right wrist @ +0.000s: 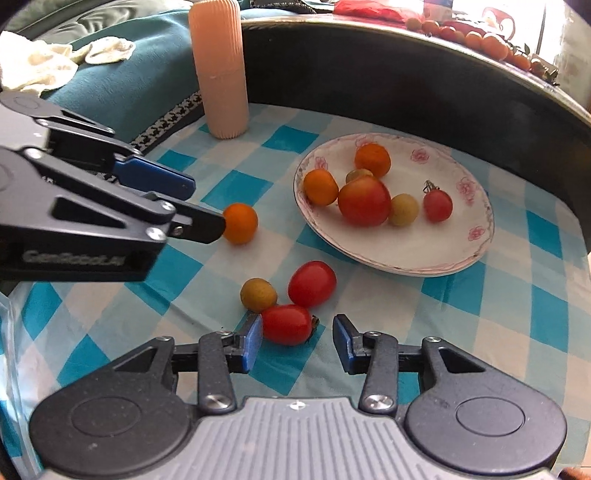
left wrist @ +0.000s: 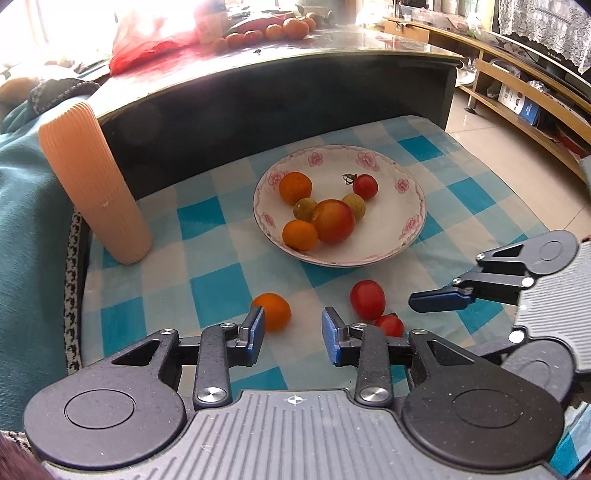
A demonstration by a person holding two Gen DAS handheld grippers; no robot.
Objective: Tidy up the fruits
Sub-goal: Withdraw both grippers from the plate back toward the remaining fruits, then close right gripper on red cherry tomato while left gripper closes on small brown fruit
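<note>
A white floral plate (left wrist: 384, 242) (right wrist: 406, 247) on the blue checked cloth holds a big red fruit (right wrist: 364, 200), two oranges, two yellow-green fruits and a stemmed cherry tomato (right wrist: 437, 205). My left gripper (left wrist: 293, 334) (right wrist: 203, 205) is open, and a loose orange (left wrist: 271, 311) (right wrist: 240, 223) lies just past its left fingertip. My right gripper (right wrist: 298, 341) is open around a red tomato (right wrist: 287, 324) (left wrist: 389, 325) that lies close to its left pad. A second red tomato (right wrist: 312, 283) (left wrist: 367, 299) and a yellow-green fruit (right wrist: 258, 294) lie just beyond.
A ribbed peach cylinder (left wrist: 94, 184) (right wrist: 221, 70) stands at the cloth's back left. Behind the cloth a dark table (left wrist: 295, 103) rises, with more oranges (left wrist: 280, 29) and a red bag on top. A teal blanket (left wrist: 22, 221) lies left; wooden shelves (left wrist: 517, 92) stand right.
</note>
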